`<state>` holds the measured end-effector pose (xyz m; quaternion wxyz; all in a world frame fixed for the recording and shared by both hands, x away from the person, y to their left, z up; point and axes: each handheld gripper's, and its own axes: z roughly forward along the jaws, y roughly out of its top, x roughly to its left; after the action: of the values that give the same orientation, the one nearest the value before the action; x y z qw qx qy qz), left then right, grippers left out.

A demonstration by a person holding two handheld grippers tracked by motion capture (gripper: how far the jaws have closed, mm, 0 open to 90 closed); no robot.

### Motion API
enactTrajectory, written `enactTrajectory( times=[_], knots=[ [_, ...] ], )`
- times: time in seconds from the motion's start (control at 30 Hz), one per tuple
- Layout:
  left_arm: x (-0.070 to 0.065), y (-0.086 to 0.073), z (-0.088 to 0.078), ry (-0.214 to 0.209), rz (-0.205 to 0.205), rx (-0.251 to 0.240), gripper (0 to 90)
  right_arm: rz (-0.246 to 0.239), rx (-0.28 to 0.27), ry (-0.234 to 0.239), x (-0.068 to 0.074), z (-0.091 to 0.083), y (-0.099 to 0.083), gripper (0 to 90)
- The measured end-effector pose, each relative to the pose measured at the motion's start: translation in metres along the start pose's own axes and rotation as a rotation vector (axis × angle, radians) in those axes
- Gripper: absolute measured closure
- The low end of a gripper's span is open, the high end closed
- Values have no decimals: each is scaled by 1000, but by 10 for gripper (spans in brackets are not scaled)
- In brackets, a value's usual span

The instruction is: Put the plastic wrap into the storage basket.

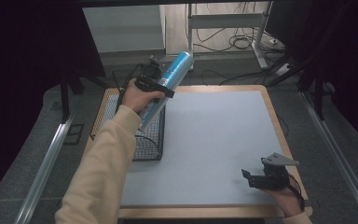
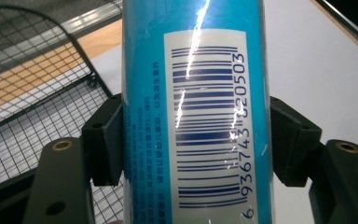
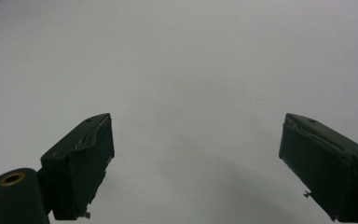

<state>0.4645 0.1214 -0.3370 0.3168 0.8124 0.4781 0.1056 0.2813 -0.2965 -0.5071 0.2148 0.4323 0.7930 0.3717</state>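
Items as we record them, one by one. Blue tube [image 1: 168, 86]: a long cylinder with a white barcode label, held tilted in the air above the far left corner of the tabletop [image 1: 214, 140], its upper end leaning away from us and its lower end over the wire basket [image 1: 147, 140]. Left gripper [image 1: 156, 86]: we hold it raised, jaws closed on the tube's sides; in the left gripper view the tube [image 2: 196, 112] stands between the two black jaws, both pressed against it, barcode facing the camera. Wire basket: black mesh, standing at the left edge of the tabletop near the far corner; we see its grid [image 2: 32, 107] behind the tube in the left gripper view. Right gripper [image 1: 265, 177]: we hold it low at the near right corner of the tabletop, a grey three-cornered plate on top. Its jaws stand wide apart with nothing between them, and in the right gripper view [image 3: 196, 163] they frame bare grey surface [image 3: 182, 70]. Tabletop: grey mat with a wooden border showing at its edges.
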Motion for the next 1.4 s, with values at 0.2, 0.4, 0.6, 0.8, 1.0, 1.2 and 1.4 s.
enactTrajectory(
  times=[0.2,0.4,0.6,0.8,1.0,1.2,1.4],
  knots=[
    [17,-4,2,14,-28,1,318,-1,0,0,0,0,0,102],
    [36,-12,1,35,-41,14,318,3,2,-1,0,1,-1,102],
    [48,-17,4,59,-52,40,318,2,3,-3,0,2,-1,102],
    [55,-16,11,66,-62,51,318,6,5,-6,0,2,-1,102],
    [60,-17,26,75,-64,86,318,4,10,-4,-1,4,-2,102],
    [68,-19,38,104,-66,126,318,6,13,-5,-1,4,-2,101],
    [72,-22,52,120,-62,161,318,7,12,-6,-2,4,-2,102]
  ],
)
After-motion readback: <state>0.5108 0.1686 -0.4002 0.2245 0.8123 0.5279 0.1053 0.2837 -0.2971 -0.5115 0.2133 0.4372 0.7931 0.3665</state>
